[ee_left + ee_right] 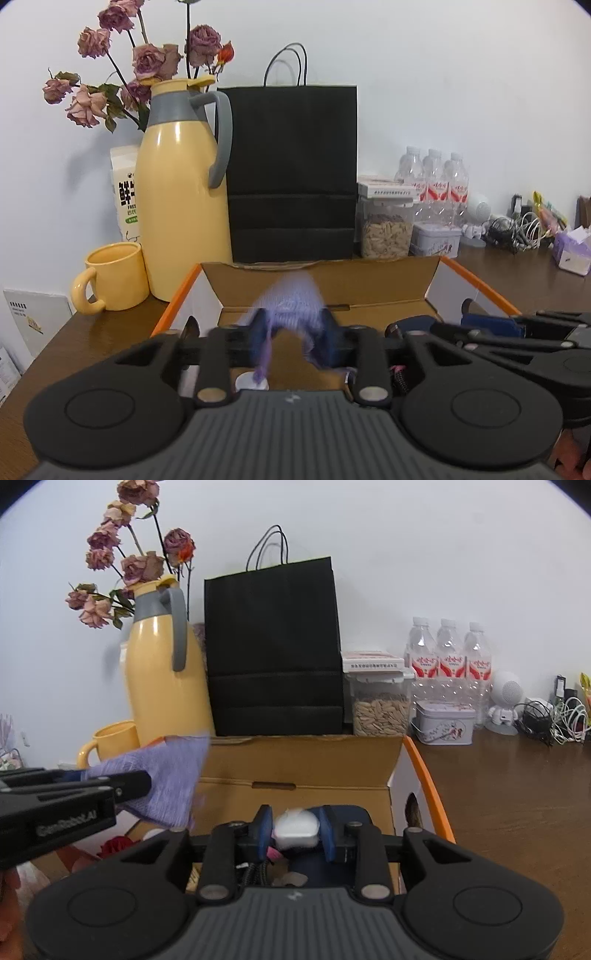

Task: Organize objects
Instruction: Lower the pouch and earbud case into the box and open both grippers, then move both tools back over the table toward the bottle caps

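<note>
Though motion blur smears the purple cloth (291,306) and both grippers' bodies hide most of the cardboard box (295,764) interior below them, each grasp reads clearly. The left gripper (293,334) is pinched on the cloth, which drapes between its blue pads above the box. Beside it, the right gripper (295,829) is clamped on a small white object (297,827), whose identity I cannot tell.

Soft even light, fisheye edges, motion-blurred purple cloth (291,306).
</note>
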A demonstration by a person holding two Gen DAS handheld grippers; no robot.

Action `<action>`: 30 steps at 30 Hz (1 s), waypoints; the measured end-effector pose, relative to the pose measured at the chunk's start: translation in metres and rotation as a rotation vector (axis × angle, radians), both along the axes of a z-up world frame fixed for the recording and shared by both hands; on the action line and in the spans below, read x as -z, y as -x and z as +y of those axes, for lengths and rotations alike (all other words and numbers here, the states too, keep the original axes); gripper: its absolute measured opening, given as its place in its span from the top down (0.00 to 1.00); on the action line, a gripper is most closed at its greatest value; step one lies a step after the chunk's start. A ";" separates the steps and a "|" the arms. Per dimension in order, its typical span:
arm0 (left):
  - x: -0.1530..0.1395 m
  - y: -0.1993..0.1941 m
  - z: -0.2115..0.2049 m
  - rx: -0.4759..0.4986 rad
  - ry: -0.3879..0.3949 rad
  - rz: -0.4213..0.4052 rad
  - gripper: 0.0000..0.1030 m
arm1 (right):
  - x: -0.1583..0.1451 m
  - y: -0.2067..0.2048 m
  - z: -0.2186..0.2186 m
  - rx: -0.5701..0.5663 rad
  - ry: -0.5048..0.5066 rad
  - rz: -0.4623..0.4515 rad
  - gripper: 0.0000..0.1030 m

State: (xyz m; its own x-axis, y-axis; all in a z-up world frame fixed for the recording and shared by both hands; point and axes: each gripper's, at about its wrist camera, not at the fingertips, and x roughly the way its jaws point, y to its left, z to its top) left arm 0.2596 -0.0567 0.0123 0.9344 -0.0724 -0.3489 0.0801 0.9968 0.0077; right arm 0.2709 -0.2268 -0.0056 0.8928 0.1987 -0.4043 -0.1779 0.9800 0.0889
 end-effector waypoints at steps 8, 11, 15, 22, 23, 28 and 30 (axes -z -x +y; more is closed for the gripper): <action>-0.007 0.019 0.002 -0.026 0.034 -0.123 0.00 | -0.003 0.008 -0.005 0.028 -0.018 -0.032 0.01; -0.008 0.020 0.002 -0.037 0.037 -0.128 0.00 | -0.005 0.009 -0.005 0.029 -0.014 -0.037 0.00; -0.008 0.024 0.003 -0.044 0.045 -0.128 0.00 | -0.007 0.014 -0.005 0.029 -0.015 -0.051 0.00; -0.013 0.037 0.008 -0.052 0.066 -0.157 0.00 | -0.013 0.025 -0.008 0.045 -0.011 -0.080 0.00; -0.014 0.041 0.009 -0.051 0.069 -0.165 0.00 | -0.014 0.028 -0.010 0.048 -0.010 -0.085 0.00; -0.015 0.059 0.014 -0.042 0.085 -0.187 0.00 | -0.019 0.043 -0.017 0.048 -0.012 -0.113 0.00; -0.015 0.066 0.016 -0.041 0.091 -0.192 0.00 | -0.021 0.050 -0.020 0.046 -0.011 -0.122 0.00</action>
State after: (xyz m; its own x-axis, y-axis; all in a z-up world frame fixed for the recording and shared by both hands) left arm 0.1938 -0.0412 0.0271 0.9859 -0.0561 -0.1577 0.0453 0.9965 -0.0708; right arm 0.2205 -0.2467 0.0155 0.9434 0.1602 -0.2903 -0.1428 0.9865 0.0804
